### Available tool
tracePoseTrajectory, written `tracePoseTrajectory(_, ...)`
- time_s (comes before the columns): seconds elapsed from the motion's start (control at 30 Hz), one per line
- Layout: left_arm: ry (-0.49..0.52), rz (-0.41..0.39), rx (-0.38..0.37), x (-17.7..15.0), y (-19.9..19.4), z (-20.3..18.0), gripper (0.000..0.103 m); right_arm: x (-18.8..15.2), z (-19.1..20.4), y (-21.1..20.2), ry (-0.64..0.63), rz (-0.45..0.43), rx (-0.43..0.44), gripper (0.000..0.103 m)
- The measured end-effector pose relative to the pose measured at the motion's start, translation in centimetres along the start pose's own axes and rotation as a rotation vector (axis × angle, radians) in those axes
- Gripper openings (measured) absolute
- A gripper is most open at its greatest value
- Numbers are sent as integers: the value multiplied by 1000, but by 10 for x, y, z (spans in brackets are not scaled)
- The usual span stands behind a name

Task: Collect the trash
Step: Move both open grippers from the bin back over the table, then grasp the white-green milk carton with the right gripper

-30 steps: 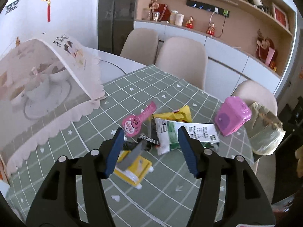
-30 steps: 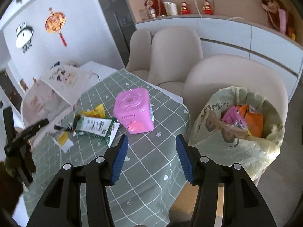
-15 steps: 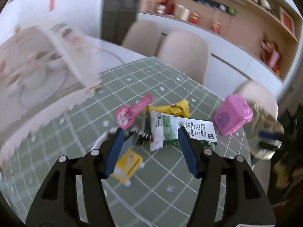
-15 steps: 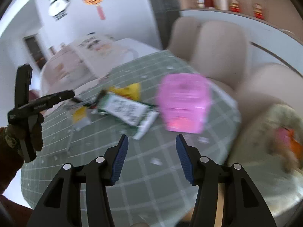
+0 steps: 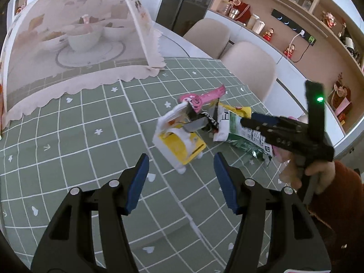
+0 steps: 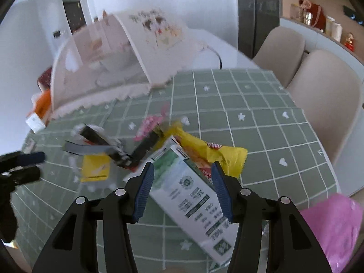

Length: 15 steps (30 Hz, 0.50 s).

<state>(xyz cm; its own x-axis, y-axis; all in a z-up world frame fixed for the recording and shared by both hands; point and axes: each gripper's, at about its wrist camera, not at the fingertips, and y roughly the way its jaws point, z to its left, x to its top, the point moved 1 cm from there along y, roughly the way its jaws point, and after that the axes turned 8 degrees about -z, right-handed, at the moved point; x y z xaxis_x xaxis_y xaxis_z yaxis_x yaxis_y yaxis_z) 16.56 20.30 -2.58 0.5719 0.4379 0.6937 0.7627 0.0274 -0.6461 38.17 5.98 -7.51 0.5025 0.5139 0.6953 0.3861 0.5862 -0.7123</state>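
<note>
left tongs, spread, nothing between the pads, poised over bare green checked cloth at the near side of the worktop. right tongs, spread, blue pads either side of the green-and-white wrapper without pressing it; whether they touch it cannot be told. trash, one loose heap near the middle of the worktop: yellow-and-white carton, torn open and lying flat; black and grey strips over it; green-and-white wrapper overlapping a yellow snack bag; pink wrapper at the far end of the heap. pink box, closed, just right of the wrapper at the worktop's edge. mesh food cover, far left on the worktop, with white bowls under it, contents unclear. open cloth between cover and heap. two beige chairs close against the far right edge.
</note>
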Motion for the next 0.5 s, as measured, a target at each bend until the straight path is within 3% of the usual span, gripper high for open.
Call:
tracePoseTrajectory(0.27,-43,-46,-33,5,-1,15,56,-38,1,-15,85,70,91,50)
tracePoseTrajectory(0.5,20,-29,-88,3,9,0,56,-80,-10,-41,150,105,-18,49)
